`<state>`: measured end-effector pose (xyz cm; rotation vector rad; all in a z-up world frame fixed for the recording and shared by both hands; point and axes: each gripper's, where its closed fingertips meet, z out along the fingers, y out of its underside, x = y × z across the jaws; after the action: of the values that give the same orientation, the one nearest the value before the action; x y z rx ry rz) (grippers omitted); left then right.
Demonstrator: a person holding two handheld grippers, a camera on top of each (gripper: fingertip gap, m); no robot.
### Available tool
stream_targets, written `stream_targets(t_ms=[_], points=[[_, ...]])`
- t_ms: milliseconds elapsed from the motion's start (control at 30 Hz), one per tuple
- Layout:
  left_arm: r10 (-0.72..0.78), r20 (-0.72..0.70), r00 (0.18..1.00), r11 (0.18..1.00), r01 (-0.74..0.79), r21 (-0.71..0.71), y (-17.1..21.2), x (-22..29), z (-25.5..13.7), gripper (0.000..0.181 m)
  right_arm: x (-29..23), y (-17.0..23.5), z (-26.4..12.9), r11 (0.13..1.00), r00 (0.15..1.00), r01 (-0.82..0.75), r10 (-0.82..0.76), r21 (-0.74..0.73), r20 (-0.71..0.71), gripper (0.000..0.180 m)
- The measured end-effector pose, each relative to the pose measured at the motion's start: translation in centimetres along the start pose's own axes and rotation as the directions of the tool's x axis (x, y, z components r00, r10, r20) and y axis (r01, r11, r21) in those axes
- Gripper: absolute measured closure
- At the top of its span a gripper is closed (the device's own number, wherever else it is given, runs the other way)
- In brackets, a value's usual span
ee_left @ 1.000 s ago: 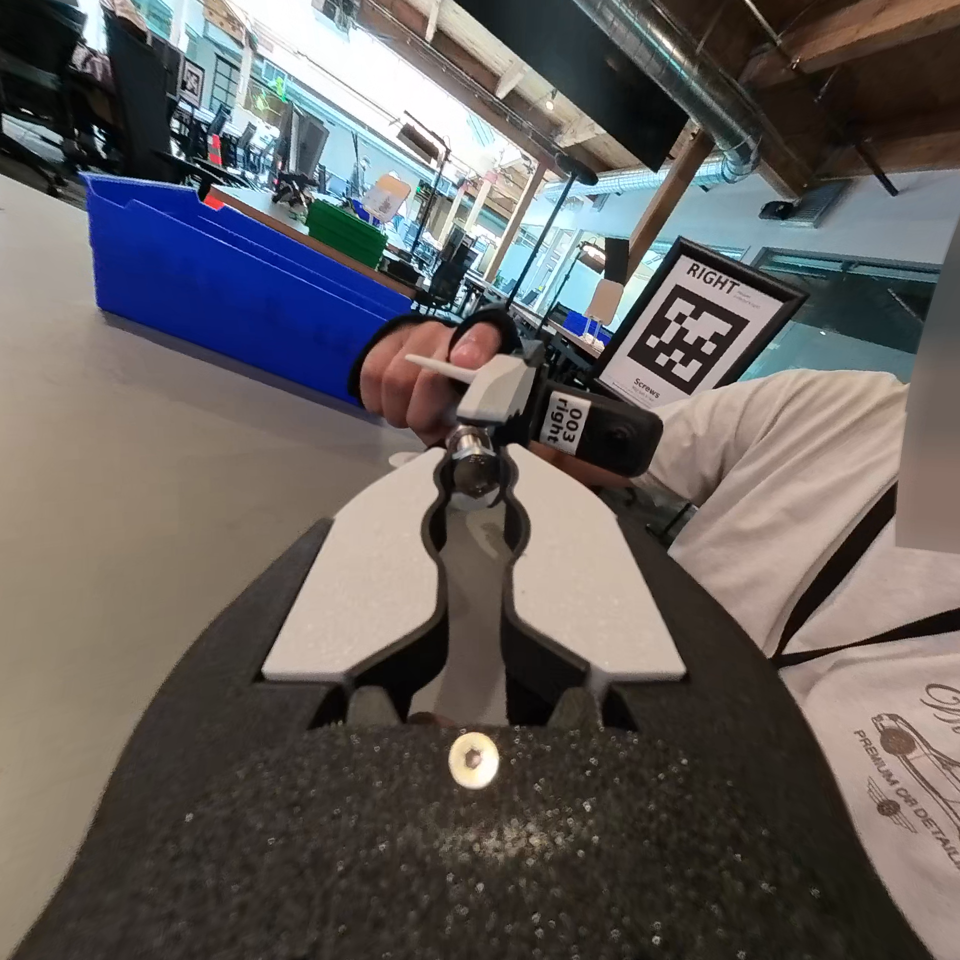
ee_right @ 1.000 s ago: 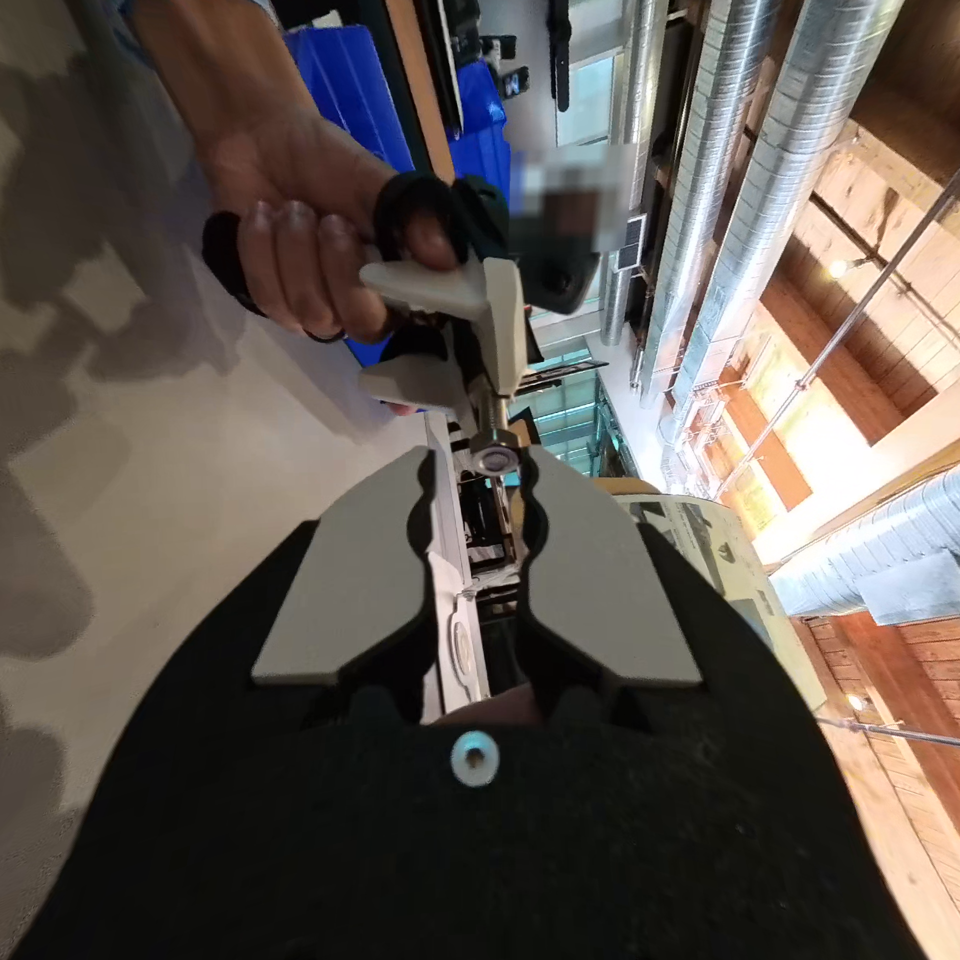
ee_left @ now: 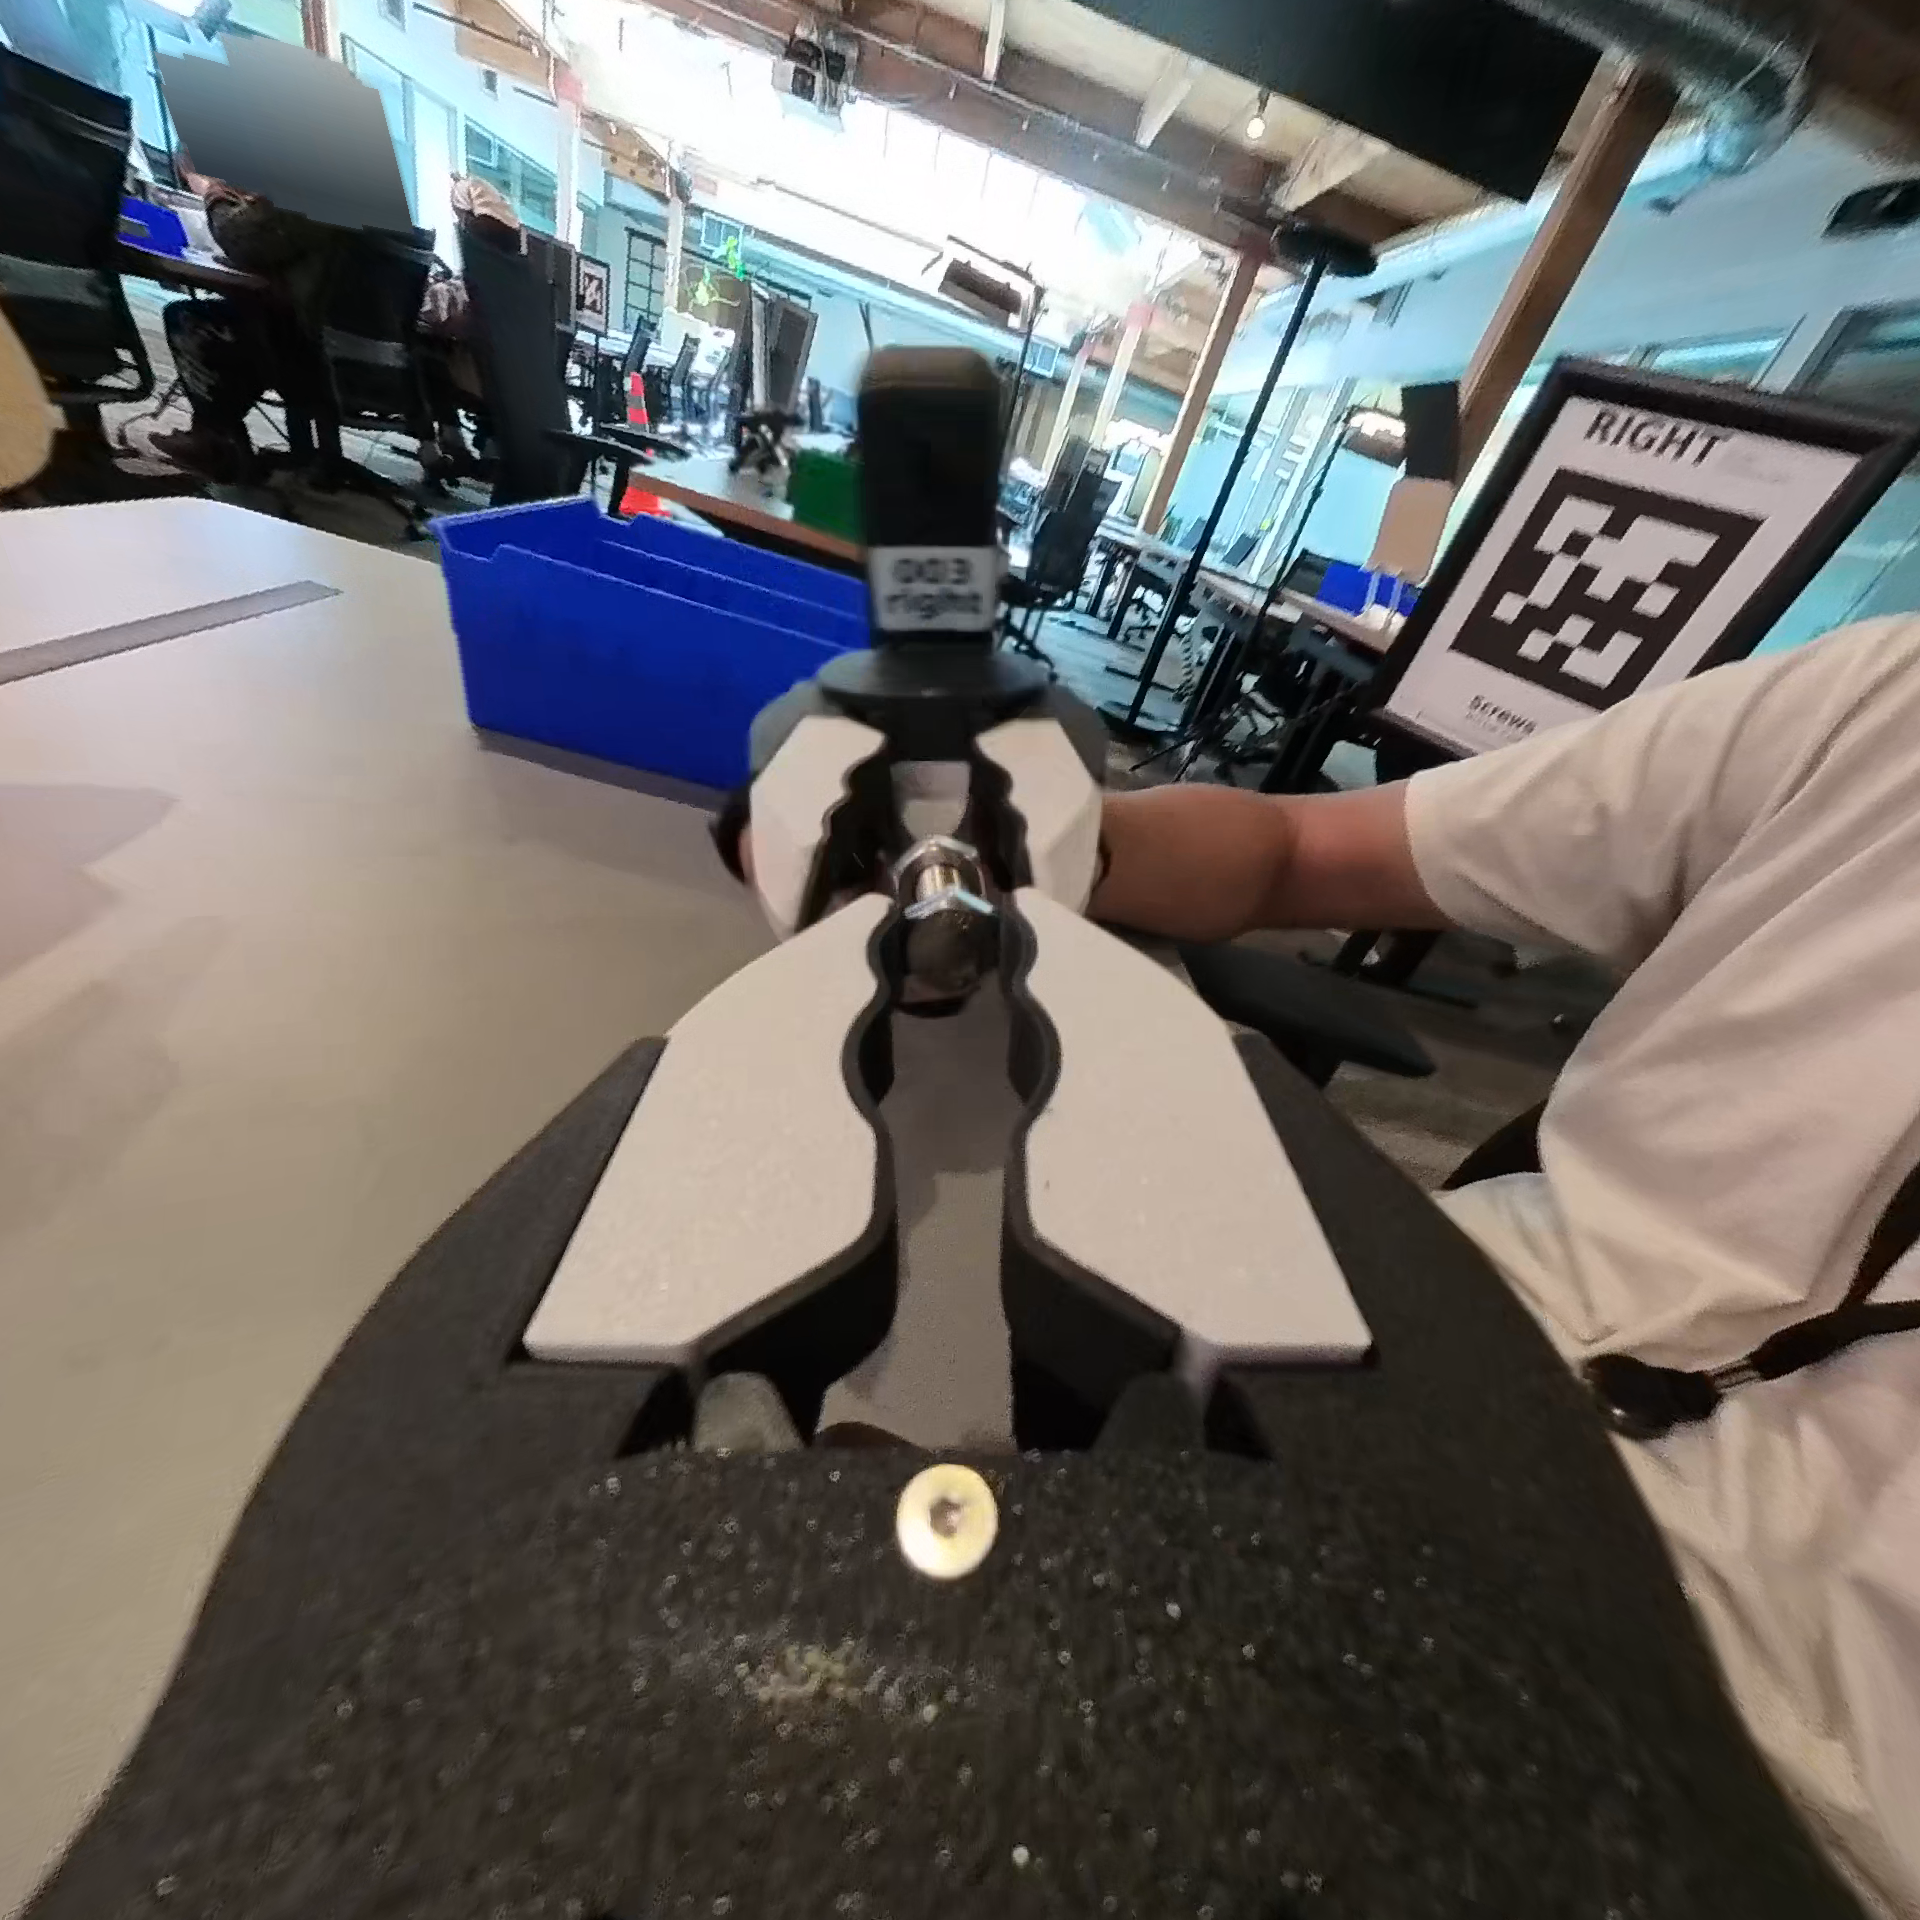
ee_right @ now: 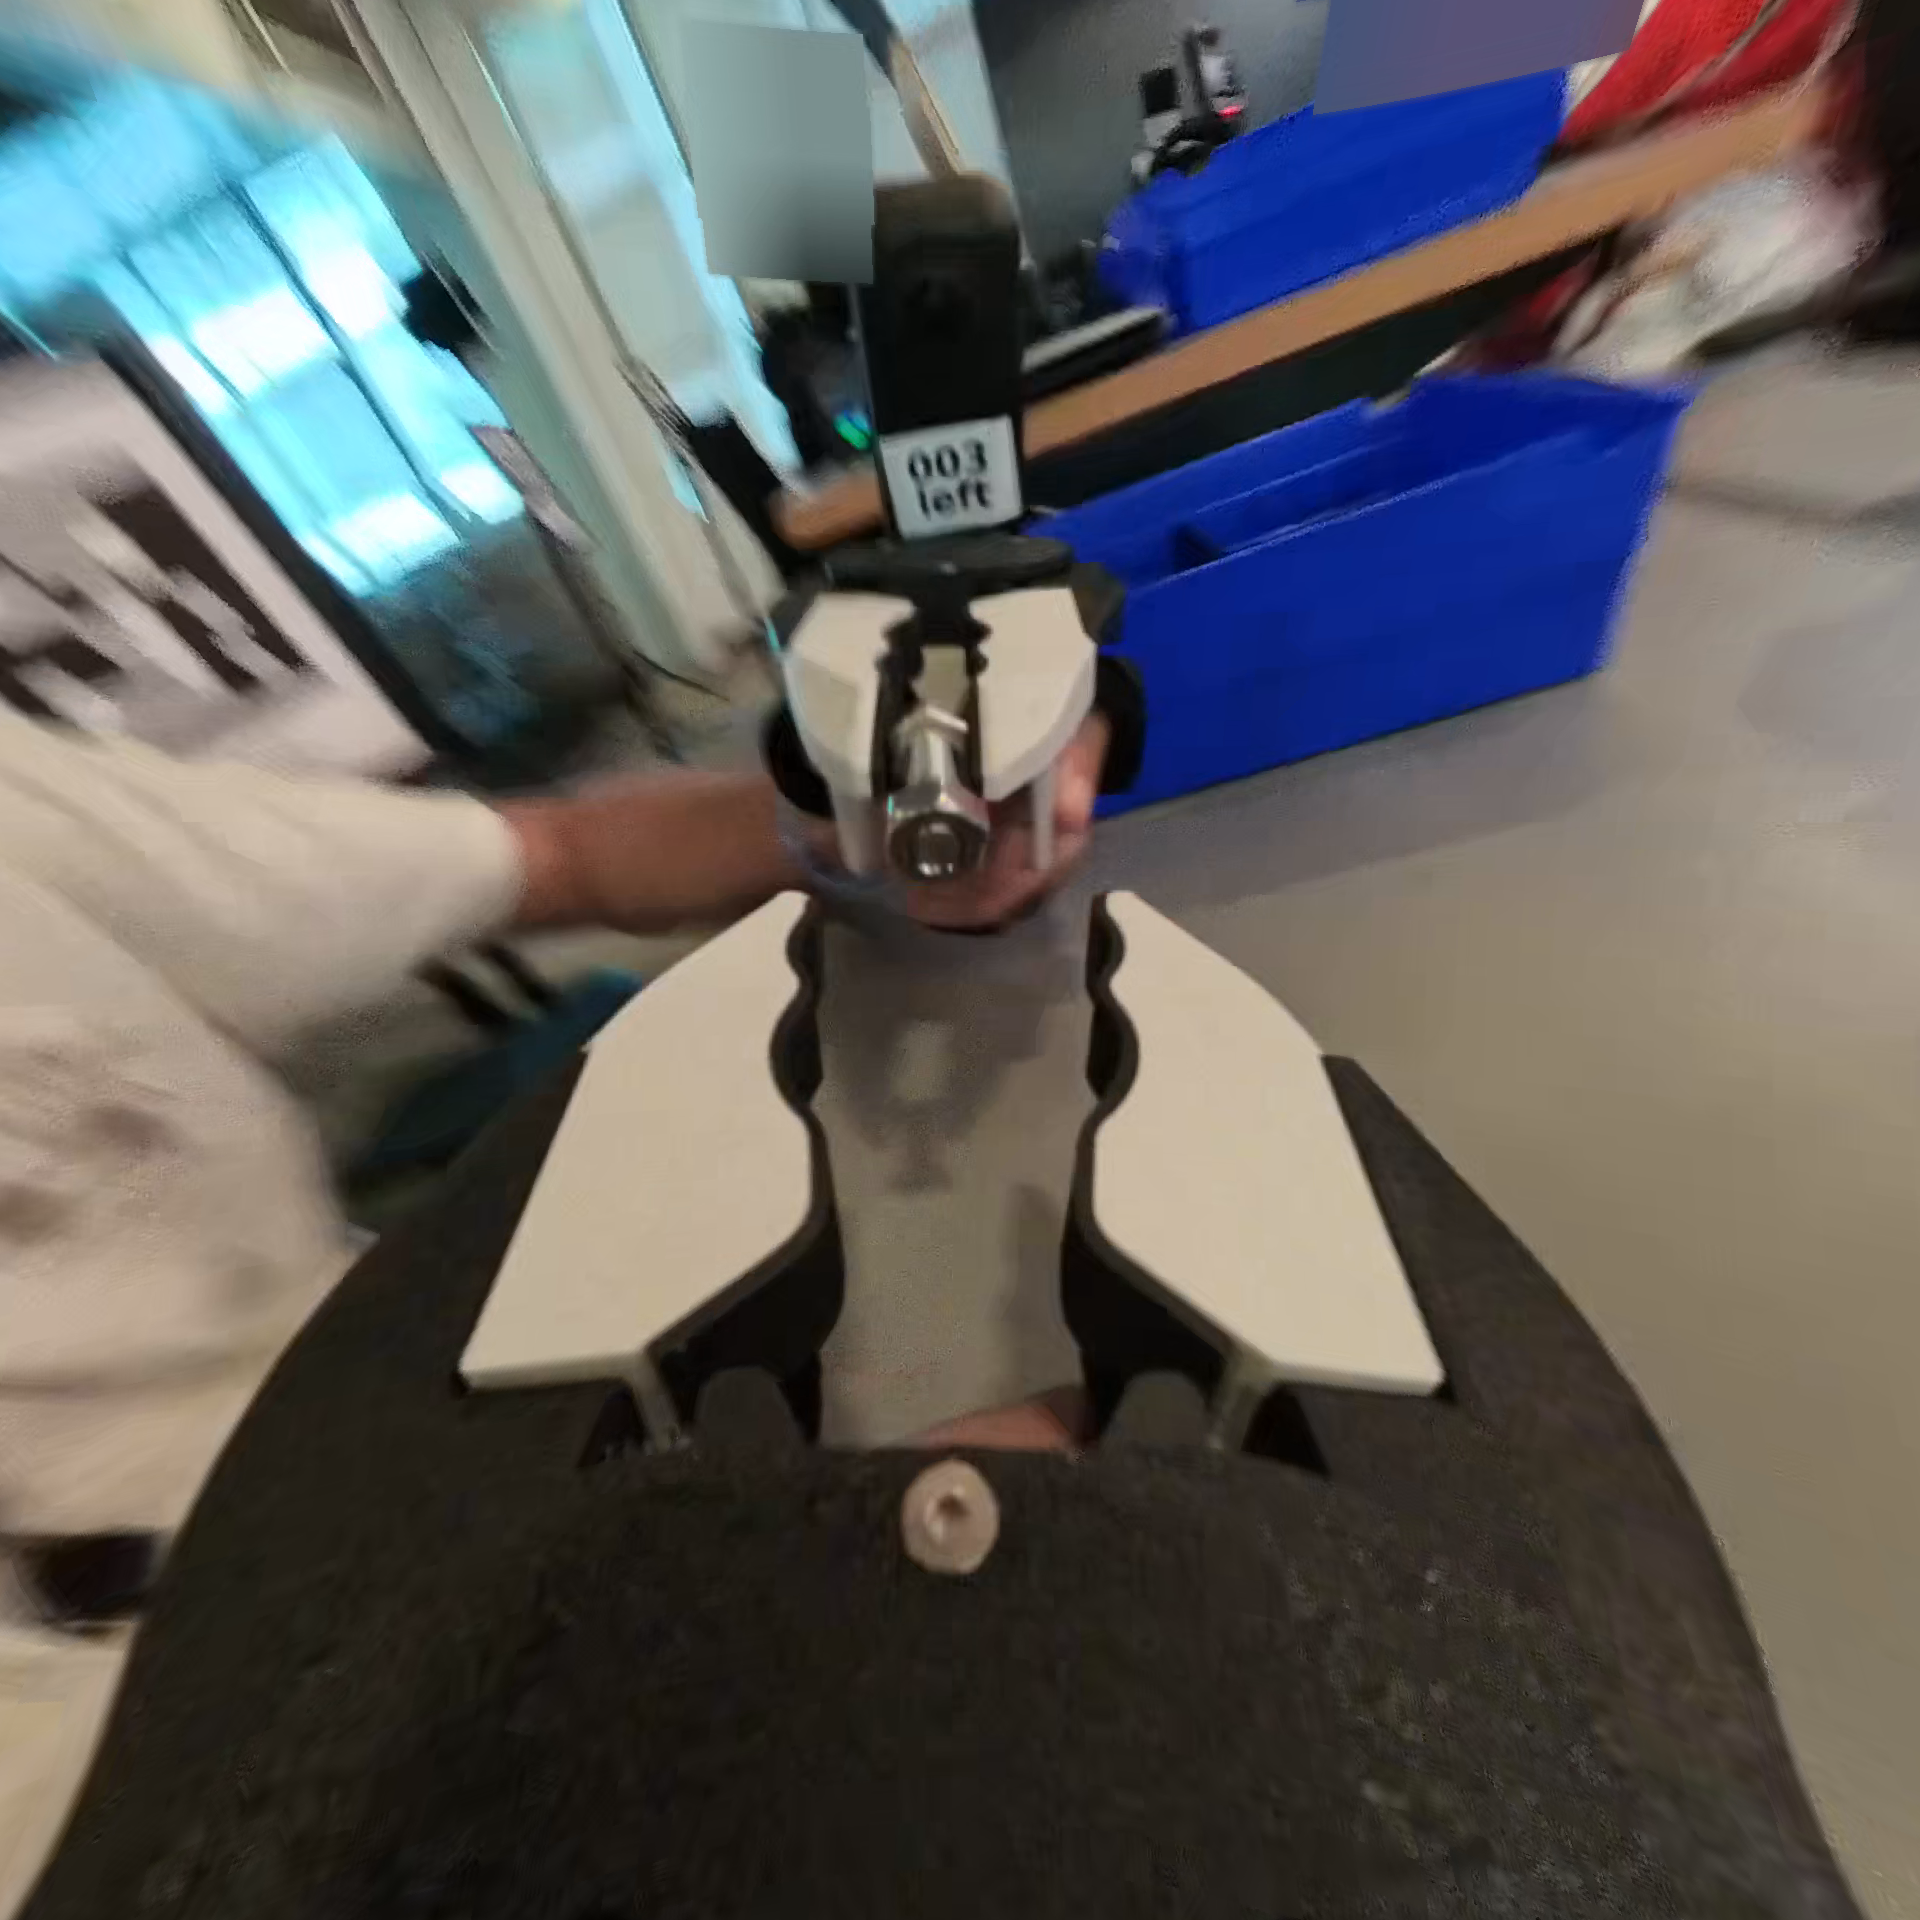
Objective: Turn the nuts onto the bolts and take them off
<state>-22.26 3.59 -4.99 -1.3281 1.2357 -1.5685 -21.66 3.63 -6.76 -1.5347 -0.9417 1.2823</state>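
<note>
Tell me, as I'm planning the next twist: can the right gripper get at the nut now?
Probably yes. The right gripper is open and faces the nut head-on, nothing between them; the left gripper clamps the bolt behind the nut.

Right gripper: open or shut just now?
Open. In its own view the right gripper has its fingers spread with nothing between them, short of the nut on the bolt that the left gripper holds.
</note>
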Motion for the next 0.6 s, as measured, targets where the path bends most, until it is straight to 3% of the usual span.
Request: stream_targets(t_ms=[33,67,100,167,233,267,367,600], points=[[-0.019,-0.012,1.000,1.000,0.019,0.009,-0.1,0.0,-0.1,0.164,0.5,0.2,-0.1,0.980,0.976,0.192,-0.196,-0.045,-0.099,0.131],[-0.038,-0.023,0.999,0.999,0.039,0.017,-0.2,0.0,-0.1,0.164,0.9,0.3,-0.3,0.914,0.894,0.390,-0.404,-0.109,-0.191,0.130],[-0.056,-0.035,0.998,0.998,0.056,0.023,-0.2,0.0,-0.1,0.164,1.2,0.2,-0.5,0.797,0.751,0.574,-0.604,-0.190,-0.265,0.129],[-0.089,-0.070,0.994,0.996,0.090,0.021,-0.1,0.2,-0.1,0.164,1.1,-0.4,-1.0,0.456,0.345,0.809,-0.879,-0.372,-0.329,0.138],[-0.111,-0.099,0.989,0.994,0.112,0.010,0.2,0.5,0.1,0.164,0.1,-0.3,-0.9,0.133,-0.007,0.861,-0.962,-0.491,-0.273,0.141],[-0.122,-0.117,0.986,0.992,0.124,0.003,0.4,0.7,0.2,0.164,-0.6,-0.5,-0.8,0.038,-0.116,0.860,-0.957,-0.509,-0.267,0.143],[-0.148,-0.157,0.976,0.989,0.147,-0.017,0.9,1.2,0.6,0.164,-2.0,-1.4,-0.7,-0.037,-0.213,0.865,-0.930,-0.500,-0.298,0.146],[-0.179,-0.221,0.959,0.984,0.173,-0.046,1.3,2.2,0.9,0.164,-2.1,0.0,-0.1,-0.144,-0.282,0.840,-0.939,-0.523,-0.196,0.153]])
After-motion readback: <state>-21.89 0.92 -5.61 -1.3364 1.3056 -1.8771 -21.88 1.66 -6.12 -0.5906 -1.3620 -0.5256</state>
